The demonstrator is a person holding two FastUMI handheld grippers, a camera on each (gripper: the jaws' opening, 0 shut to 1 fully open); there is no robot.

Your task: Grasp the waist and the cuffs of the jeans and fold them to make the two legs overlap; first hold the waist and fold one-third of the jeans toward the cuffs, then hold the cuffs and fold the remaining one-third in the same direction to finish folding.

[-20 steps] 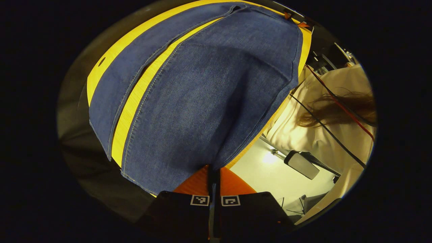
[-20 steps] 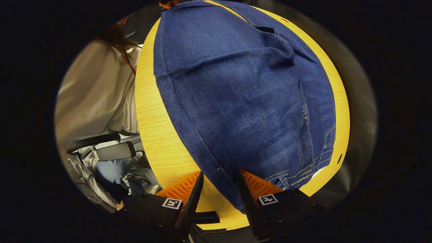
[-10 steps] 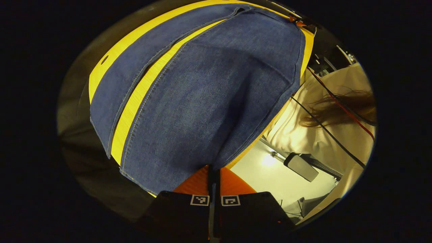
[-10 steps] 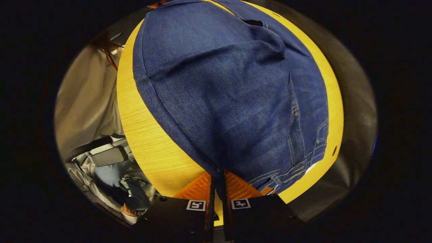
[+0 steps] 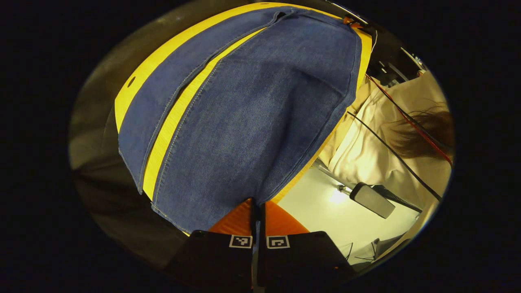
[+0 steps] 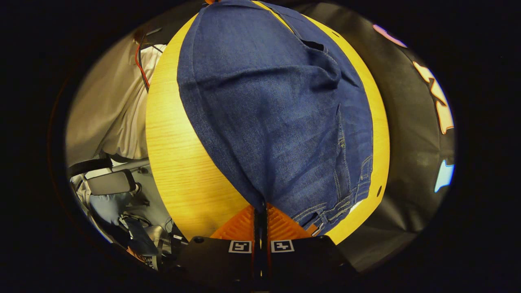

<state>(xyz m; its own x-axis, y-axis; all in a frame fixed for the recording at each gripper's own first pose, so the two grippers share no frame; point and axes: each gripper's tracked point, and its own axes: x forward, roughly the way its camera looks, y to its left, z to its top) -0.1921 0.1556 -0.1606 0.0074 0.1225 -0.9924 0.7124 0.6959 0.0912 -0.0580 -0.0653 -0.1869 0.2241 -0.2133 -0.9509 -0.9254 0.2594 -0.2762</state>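
Since a second earlier, the right gripper had gone from spread to pinching the waist end of the jeans at the table edge, the left gripper already pinching the near cuff. Soft, stitched blue denim ran lengthwise across the yellow wood-grain top from each, one leg lying apart.

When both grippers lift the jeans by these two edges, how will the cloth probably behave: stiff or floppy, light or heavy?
The jeans will probably sag between the two grips: the denim already drapes in soft folds. They look fairly heavy for cloth, being thick and seamed. The left gripper and right gripper each pinch only an edge, so it may slip.
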